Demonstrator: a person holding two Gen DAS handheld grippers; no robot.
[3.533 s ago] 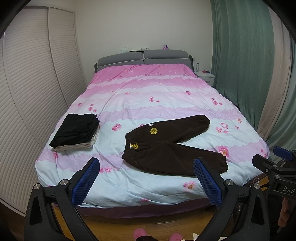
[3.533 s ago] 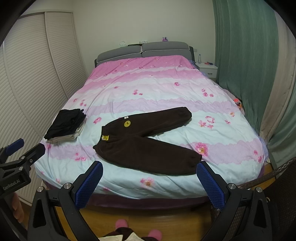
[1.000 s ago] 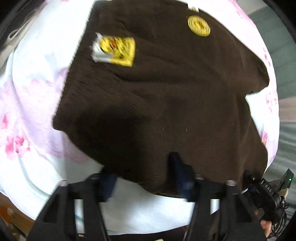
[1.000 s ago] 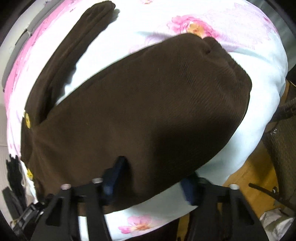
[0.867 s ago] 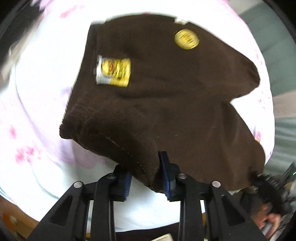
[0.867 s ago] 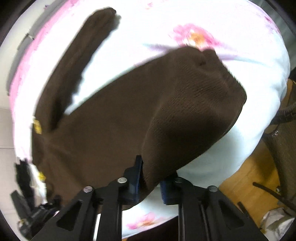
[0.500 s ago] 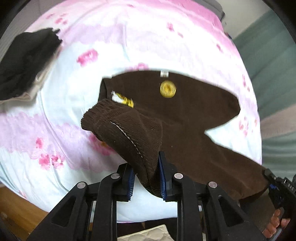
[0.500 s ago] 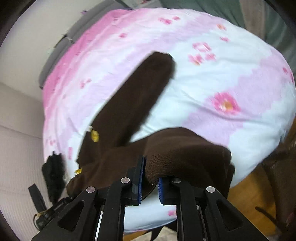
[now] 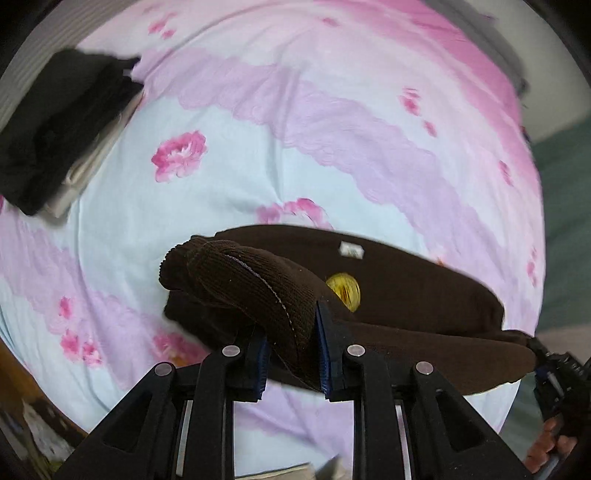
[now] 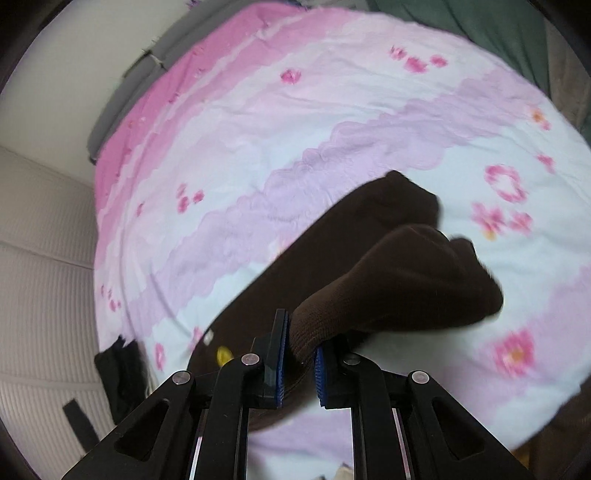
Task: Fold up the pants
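Observation:
Dark brown pants [image 9: 406, 295] with a round yellow badge [image 9: 343, 290] lie on the bed. My left gripper [image 9: 293, 350] is shut on the ribbed waistband corner and holds it raised over the rest of the garment. In the right wrist view my right gripper [image 10: 299, 360] is shut on a ribbed leg cuff of the pants [image 10: 399, 269], lifted above the other leg, which lies flat beyond it. At the right edge of the left wrist view the right gripper [image 9: 554, 373] shows with a hand below it.
The bed has a pink, white and pale blue flowered cover [image 9: 332, 110]. A folded pile of black and beige clothes [image 9: 55, 129] sits at its left side. A grey headboard [image 10: 122, 92] and a green curtain [image 10: 480, 26] border the bed; a white slatted wardrobe [image 10: 37, 295] stands left.
Both grippers closed on the pants' near edge, the left on the waistband and the right on the leg cuff, then rose and carried the fabric up and toward the far side.

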